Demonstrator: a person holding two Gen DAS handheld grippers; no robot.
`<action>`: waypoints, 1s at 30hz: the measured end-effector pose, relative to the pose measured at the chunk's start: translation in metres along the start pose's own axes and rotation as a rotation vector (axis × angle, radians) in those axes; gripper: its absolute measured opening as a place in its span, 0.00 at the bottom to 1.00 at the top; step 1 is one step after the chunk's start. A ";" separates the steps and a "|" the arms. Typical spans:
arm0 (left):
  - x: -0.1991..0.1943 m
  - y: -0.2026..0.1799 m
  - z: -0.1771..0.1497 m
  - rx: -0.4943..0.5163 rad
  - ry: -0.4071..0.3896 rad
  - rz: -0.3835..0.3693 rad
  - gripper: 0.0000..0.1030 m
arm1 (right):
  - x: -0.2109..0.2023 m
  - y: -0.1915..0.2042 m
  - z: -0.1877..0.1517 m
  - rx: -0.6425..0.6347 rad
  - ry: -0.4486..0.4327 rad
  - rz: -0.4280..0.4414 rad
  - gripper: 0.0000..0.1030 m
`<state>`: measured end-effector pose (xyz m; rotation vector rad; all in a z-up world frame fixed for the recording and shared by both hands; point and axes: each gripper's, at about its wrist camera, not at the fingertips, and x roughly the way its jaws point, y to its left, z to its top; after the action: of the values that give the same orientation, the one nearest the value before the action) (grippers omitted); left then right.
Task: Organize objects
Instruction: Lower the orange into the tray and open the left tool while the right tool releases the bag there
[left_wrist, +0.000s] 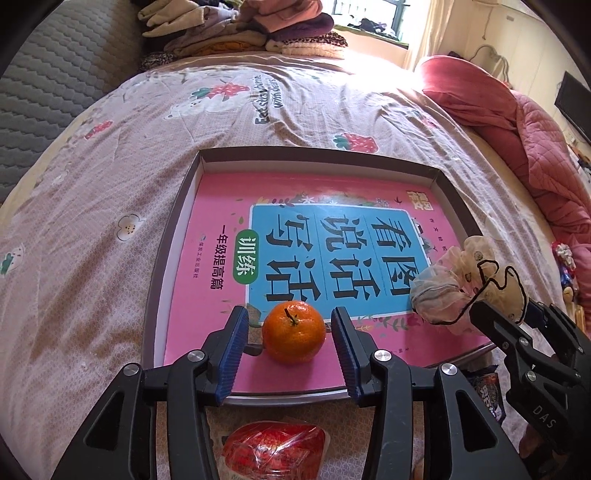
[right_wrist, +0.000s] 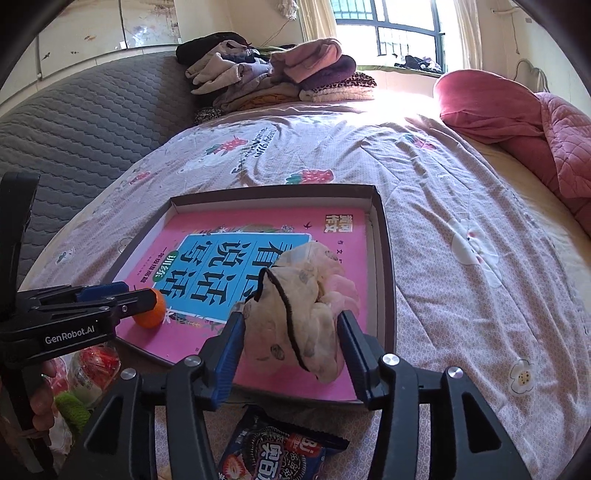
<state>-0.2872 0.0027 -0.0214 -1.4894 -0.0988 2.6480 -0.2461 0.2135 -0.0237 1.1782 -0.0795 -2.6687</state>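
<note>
A shallow brown box lid (left_wrist: 177, 206) (right_wrist: 386, 258) lies on the bed with a pink book (left_wrist: 218, 258) (right_wrist: 184, 236) inside. An orange tangerine (left_wrist: 294, 331) (right_wrist: 150, 316) rests on the book's near edge. My left gripper (left_wrist: 290, 332) is open, its jaws on either side of the tangerine with a gap on both sides. My right gripper (right_wrist: 291, 332) is shut on a crumpled pale cloth with a black cord (right_wrist: 299, 310) (left_wrist: 458, 280), held above the book's near right corner.
A red packet (left_wrist: 273, 450) (right_wrist: 92, 369) and a dark cookie packet (right_wrist: 273, 454) (left_wrist: 487, 391) lie near me on the patterned bedspread (left_wrist: 92, 221). Folded clothes (right_wrist: 273, 74) are piled at the far end. A pink quilt (right_wrist: 535, 122) lies right.
</note>
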 end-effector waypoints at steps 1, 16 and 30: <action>-0.001 0.000 0.000 -0.002 -0.002 -0.001 0.47 | -0.001 0.000 0.001 -0.002 -0.003 -0.002 0.52; -0.032 0.005 0.006 -0.015 -0.072 -0.006 0.63 | -0.029 0.002 0.013 -0.009 -0.095 0.007 0.53; -0.098 0.004 -0.009 0.009 -0.226 0.032 0.66 | -0.075 0.023 0.014 -0.038 -0.188 0.049 0.54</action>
<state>-0.2290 -0.0130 0.0566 -1.1932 -0.0805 2.8287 -0.2033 0.2074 0.0435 0.9006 -0.0867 -2.7178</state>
